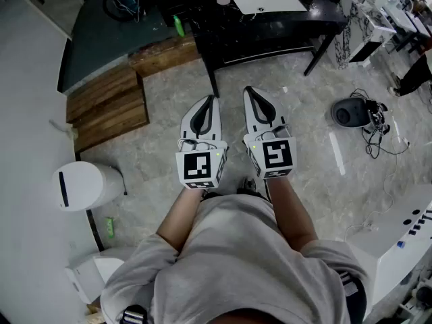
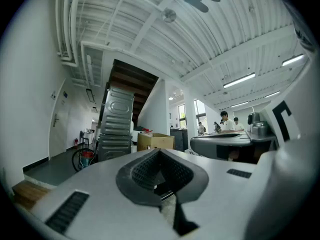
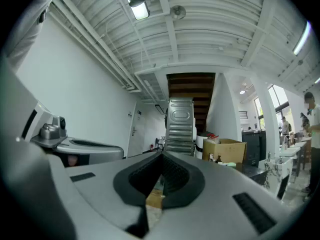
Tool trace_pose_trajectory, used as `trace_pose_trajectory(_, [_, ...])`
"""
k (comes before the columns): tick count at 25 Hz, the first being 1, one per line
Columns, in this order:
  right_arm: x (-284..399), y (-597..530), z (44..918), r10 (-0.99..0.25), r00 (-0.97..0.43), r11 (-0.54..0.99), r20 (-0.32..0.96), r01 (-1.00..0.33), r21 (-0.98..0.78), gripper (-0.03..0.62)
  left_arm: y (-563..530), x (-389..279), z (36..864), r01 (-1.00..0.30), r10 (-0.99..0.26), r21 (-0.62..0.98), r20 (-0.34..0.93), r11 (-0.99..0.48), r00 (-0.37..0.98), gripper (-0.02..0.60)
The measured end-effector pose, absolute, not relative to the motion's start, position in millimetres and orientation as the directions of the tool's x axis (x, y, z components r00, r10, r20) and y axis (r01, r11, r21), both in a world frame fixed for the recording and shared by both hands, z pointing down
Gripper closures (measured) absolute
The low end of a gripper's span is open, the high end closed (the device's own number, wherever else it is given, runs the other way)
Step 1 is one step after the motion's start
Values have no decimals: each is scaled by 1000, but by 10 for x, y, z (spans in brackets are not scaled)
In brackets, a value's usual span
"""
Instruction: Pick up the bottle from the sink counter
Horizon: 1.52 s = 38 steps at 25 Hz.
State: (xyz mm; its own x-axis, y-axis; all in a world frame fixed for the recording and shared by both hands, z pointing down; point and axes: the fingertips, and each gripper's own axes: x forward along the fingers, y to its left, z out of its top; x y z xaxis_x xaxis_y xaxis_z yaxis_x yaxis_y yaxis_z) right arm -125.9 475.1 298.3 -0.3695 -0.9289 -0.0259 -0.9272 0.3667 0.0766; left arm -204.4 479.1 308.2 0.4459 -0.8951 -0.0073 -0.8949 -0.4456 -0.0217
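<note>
Head view shows the task not yet begun. The left gripper point(image 1: 210, 100) and right gripper point(image 1: 248, 90) are held side by side at waist height over the marble floor point(image 1: 162, 96), each with its jaws pressed together and nothing between them. No sink counter can be made out. A small green bottle point(image 1: 178, 25) stands by the left end of the black table point(image 1: 283, 24), well apart from both grippers; whether it is the one meant I cannot tell. Finding, approach, grasp and lift all remain.
</note>
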Motion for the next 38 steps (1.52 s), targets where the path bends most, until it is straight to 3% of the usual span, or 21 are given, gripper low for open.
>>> trace_pose_trajectory(17, [-814,4801,3321,-823,-568,568,10,-822,33,585,4842,-1352,3373,-924,-923,41,38,-381,382,569])
trace_pose_trajectory(24, [-849,4656,3403,-789,-614,614,17,-789,11,585,4789,-1541,3414,-956,-953,1,75,-293,292,569])
trace_pose_trajectory(38, [-545,3729,3553,-833,-549,551,63,-834,17,585,3731,-1324,3547,-930,-926,15,90,-366,366,569])
